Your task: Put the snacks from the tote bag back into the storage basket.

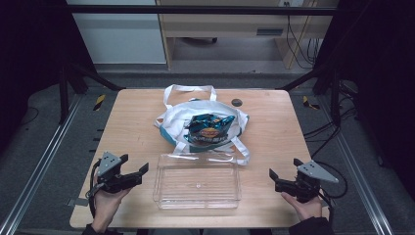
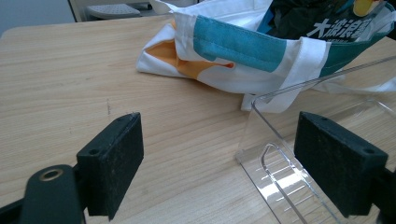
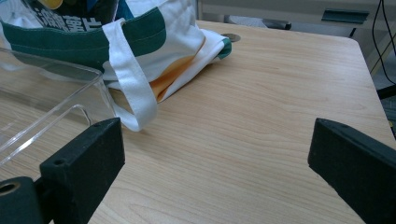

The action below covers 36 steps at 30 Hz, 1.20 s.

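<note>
High view footage showed a wooden table (image 1: 132,122) from above, with a person's two hands entering at six o'clock. A clear plastic container (image 1: 197,181) was seen lying empty near the front edge, between the two grippers. Just beyond it, at twelve o'clock from the container, a white tote bag (image 1: 172,120) with teal trim was laid on its side, and a blue snack packet (image 1: 209,128) was seen in its open mouth. One white strap of the bag was draped against the container's far rim.

The left gripper (image 1: 132,165) was held at nine o'clock from the container, just beside its short wall and apart from it. Its jaws were spread wide, and nothing was gripped between them. In the left gripper view, bare tabletop and the container's near corner (image 2: 275,154) were framed between the two black pads (image 2: 114,163), with the bag (image 2: 243,51) lying farther off at one o'clock.

The right gripper (image 1: 284,171) was held at three o'clock from the container, a little apart from its other short wall. Its jaws were likewise spread wide and nothing was held. In the right gripper view, bare wood was seen between the pads (image 3: 88,163), the container's edge (image 3: 51,88) at ten o'clock, and the bag (image 3: 154,42) at eleven o'clock.
</note>
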Tool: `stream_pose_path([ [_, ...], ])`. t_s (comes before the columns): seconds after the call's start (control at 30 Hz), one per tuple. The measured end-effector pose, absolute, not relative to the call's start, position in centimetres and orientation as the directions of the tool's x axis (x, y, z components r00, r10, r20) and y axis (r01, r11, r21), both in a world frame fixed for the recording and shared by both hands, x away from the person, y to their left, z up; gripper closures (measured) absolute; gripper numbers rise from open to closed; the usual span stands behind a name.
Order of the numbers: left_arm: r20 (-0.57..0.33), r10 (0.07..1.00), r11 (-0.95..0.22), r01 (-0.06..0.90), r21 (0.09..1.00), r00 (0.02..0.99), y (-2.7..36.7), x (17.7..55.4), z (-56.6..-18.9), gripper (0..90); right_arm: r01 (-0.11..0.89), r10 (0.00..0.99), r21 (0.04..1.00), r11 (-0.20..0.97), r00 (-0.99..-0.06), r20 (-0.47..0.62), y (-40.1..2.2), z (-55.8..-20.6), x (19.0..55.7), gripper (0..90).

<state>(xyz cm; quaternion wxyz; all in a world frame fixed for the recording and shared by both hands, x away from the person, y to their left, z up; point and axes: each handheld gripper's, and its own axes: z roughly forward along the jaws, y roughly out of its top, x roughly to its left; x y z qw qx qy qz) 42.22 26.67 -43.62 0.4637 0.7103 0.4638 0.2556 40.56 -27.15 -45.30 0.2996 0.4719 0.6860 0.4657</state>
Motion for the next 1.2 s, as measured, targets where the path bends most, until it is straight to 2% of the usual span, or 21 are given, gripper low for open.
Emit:
stream_pose_path([
  [1.2, -0.076, 0.871, -0.146, 0.402, 0.904, 0.486, 24.0, 42.6, -42.8, 17.8, 0.376, 0.925, 0.917, 0.136, -0.38, 0.019, -27.0, -45.4, 40.8, 3.9],
])
